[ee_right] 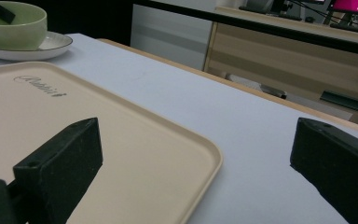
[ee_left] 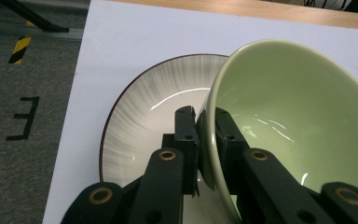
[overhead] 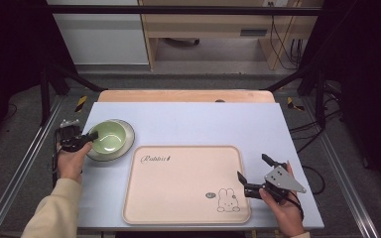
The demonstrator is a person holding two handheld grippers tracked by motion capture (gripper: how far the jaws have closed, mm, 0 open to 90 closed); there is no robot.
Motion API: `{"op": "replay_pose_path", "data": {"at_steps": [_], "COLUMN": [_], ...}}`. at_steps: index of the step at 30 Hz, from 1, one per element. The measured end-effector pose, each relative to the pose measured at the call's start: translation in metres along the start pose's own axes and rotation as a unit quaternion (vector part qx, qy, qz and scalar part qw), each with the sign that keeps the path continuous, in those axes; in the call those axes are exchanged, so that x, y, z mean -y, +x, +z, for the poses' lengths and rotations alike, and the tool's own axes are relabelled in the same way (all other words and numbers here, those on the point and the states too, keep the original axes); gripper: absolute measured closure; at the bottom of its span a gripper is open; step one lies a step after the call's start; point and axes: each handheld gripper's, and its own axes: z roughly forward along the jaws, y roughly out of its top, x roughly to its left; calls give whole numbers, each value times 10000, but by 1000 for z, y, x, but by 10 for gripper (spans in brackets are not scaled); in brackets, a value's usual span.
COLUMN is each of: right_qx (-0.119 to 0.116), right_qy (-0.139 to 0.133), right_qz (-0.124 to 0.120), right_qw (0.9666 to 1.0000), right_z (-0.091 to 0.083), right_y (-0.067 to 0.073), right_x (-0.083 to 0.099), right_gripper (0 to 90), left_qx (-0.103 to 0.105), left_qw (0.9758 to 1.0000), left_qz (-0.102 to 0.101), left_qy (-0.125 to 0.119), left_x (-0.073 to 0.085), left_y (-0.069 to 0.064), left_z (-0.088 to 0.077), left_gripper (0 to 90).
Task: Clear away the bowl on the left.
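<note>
Bowl: glossy pale green ceramic bowl (overhead: 108, 136) sits on a round grey-streaked ceramic plate with a dark rim (overhead: 126, 147), at ten o'clock on the light blue table (overhead: 203, 124).
Left gripper (ee_left: 204, 122): its own view shows what the high view cannot, jaws clamped on the bowl's rim, one inside, one outside.
Right gripper (overhead: 253, 167): jaws spread wide, holding nothing, at the four o'clock edge of the tray.
Tray: beige rectangular plastic tray with a rabbit print (overhead: 183, 186), nothing on it.
Bowl contents: none visible.
</note>
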Motion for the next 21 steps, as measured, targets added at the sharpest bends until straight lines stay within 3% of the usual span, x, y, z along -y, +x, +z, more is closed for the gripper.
{"op": "replay_pose_path", "data": {"at_steps": [6, 9, 21], "right_qx": [-2, 0, 3], "right_qy": [18, 4, -4], "right_qz": [1, 4, -8], "right_qw": [10000, 10000, 10000], "right_z": [1, 1, 1], "right_y": [0, 0, -1], "right_x": [0, 0, 1], "right_gripper": [23, 24, 24], "left_qx": [135, 193, 593], "left_qw": [9999, 9996, 9976], "left_qz": [21, 101, 65], "left_qy": [-67, -181, -360], "left_x": [-5, -8, -14], "left_y": [-5, -13, -40], "left_z": [-5, -9, -19], "left_gripper": [823, 823, 822]}}
